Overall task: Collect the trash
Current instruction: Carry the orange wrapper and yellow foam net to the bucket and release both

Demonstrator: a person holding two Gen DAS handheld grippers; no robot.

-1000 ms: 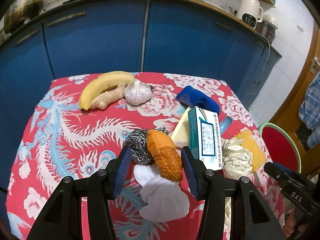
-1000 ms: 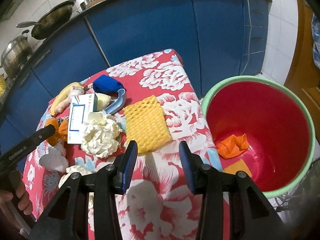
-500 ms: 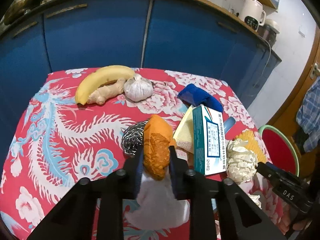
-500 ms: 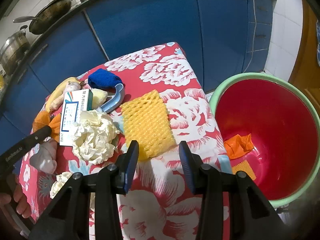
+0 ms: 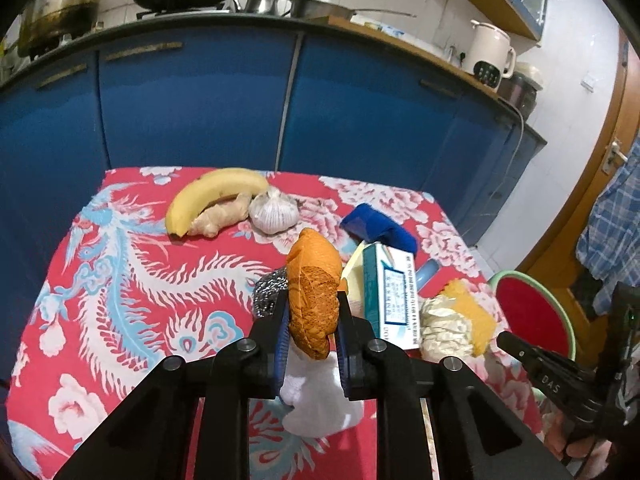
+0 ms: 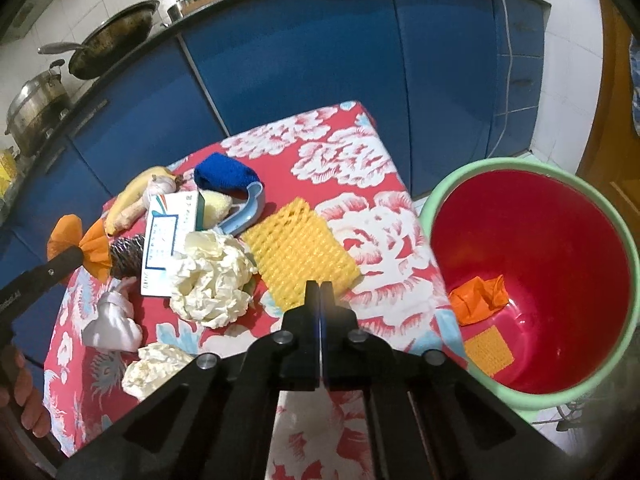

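Note:
My left gripper (image 5: 312, 320) is shut on a crumpled orange paper (image 5: 314, 296) and holds it a little above the steel scrubber (image 5: 268, 292) and a white tissue wad (image 5: 316, 404). The right wrist view shows the same orange paper (image 6: 80, 244) at the far left. My right gripper (image 6: 320, 292) is shut, its tips pinching the near edge of the yellow foam net (image 6: 298, 252), which lies flat on the red flowered tablecloth (image 6: 360, 160). The red bin with a green rim (image 6: 520, 162) stands to the right of the table and holds orange paper (image 6: 480, 300) and a yellow scrap.
Crumpled cream paper (image 6: 212, 276), a medicine box (image 6: 164, 248) and a second paper wad (image 6: 154, 364) lie left of the net. A banana (image 5: 212, 196), ginger (image 5: 218, 218), garlic (image 5: 274, 214) and a blue cloth (image 5: 380, 232) sit farther back. Blue cabinets stand behind the table.
My left gripper closed on the orange paper and lifted it off the scrubber. My right gripper closed at the near edge of the yellow net without shifting.

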